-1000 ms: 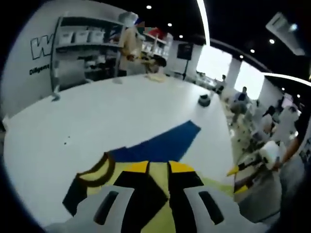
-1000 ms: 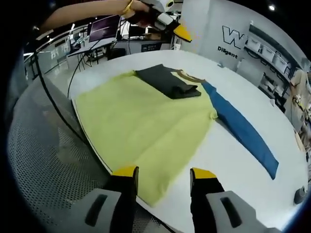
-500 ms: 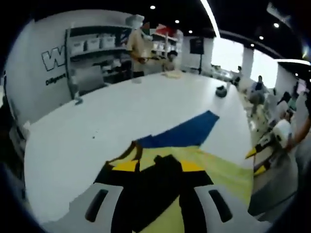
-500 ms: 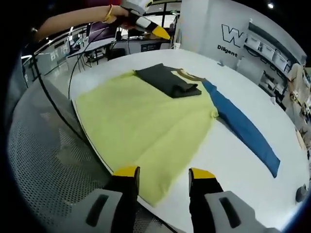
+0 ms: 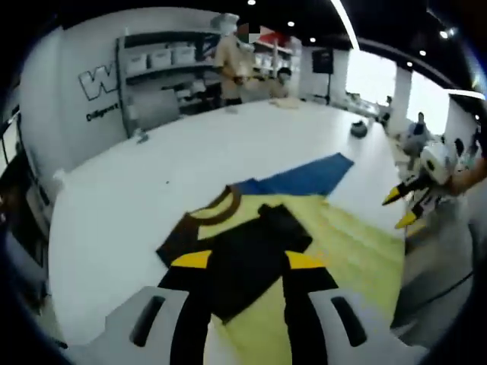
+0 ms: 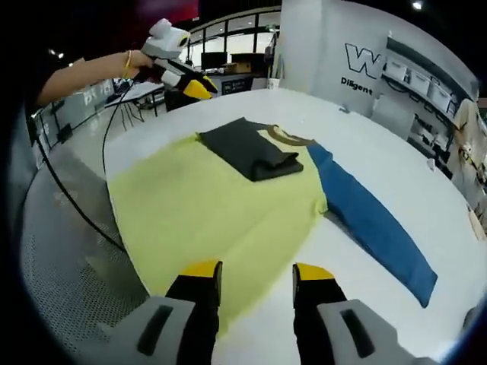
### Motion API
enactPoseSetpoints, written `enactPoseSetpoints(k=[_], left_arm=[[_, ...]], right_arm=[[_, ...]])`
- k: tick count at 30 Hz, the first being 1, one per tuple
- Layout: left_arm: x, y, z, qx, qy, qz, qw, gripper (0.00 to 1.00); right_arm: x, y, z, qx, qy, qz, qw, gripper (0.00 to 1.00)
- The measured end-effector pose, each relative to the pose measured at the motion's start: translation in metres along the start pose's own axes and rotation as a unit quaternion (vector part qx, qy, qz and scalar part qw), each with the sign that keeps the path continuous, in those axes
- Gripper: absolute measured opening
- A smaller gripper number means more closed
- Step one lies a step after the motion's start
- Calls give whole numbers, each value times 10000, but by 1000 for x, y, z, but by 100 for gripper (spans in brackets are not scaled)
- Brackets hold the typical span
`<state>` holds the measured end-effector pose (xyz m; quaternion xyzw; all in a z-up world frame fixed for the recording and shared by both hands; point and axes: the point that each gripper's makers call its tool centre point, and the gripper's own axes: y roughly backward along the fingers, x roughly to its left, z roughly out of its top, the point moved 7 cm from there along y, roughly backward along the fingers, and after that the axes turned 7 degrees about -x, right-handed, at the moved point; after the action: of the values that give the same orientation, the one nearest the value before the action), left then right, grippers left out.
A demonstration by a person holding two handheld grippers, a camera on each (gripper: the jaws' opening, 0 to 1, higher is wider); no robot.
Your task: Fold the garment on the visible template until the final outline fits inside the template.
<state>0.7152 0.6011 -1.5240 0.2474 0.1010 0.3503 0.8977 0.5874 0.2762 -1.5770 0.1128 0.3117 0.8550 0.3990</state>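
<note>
Yellow cloth garment [image 6: 221, 205] spread flat on white round table [image 6: 396, 175], dark folded sleeve [image 6: 243, 148] lying on top, blue sleeve [image 6: 373, 220] stretched beside. Right gripper [image 6: 257, 272] open above garment's near edge. Left gripper [image 5: 246, 260] open above dark sleeve.

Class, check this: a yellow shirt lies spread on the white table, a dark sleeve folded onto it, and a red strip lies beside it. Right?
Not quite: the strip beside the yellow shirt is blue, not red, as the right gripper view shows. The dark sleeve and white table are as stated.
</note>
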Motion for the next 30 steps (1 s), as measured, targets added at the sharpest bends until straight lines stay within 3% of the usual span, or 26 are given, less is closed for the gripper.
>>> enactPoseSetpoints(k=[7,11,14,17,18,25,28,30], left_arm=[[9,0,-22,152,-173,168,9996,46],[13,1,-27,199,-131,245,9994,43],[16,1,-34,294,-217,380,9986,37],[17,2,-46,320,-444,452,9975,38],[18,2,-48,311,-428,443,9976,38],[11,3,-55,269,-379,422,9980,42],[18,4,-58,343,-481,583,9965,41],[24,1,-63,277,-443,626,9967,40]], right_arm=[[-20,-28,35,-254,294,108,9992,29],[-22,-35,39,-232,321,152,9991,29],[-23,-47,51,-316,413,300,9982,30],[-23,-60,58,-317,444,452,9975,29],[-17,-72,67,-390,229,753,9961,29],[-18,-107,89,-425,434,873,9943,29],[-17,-112,97,-381,579,919,9934,28],[-21,-128,96,-200,833,1004,9913,28]])
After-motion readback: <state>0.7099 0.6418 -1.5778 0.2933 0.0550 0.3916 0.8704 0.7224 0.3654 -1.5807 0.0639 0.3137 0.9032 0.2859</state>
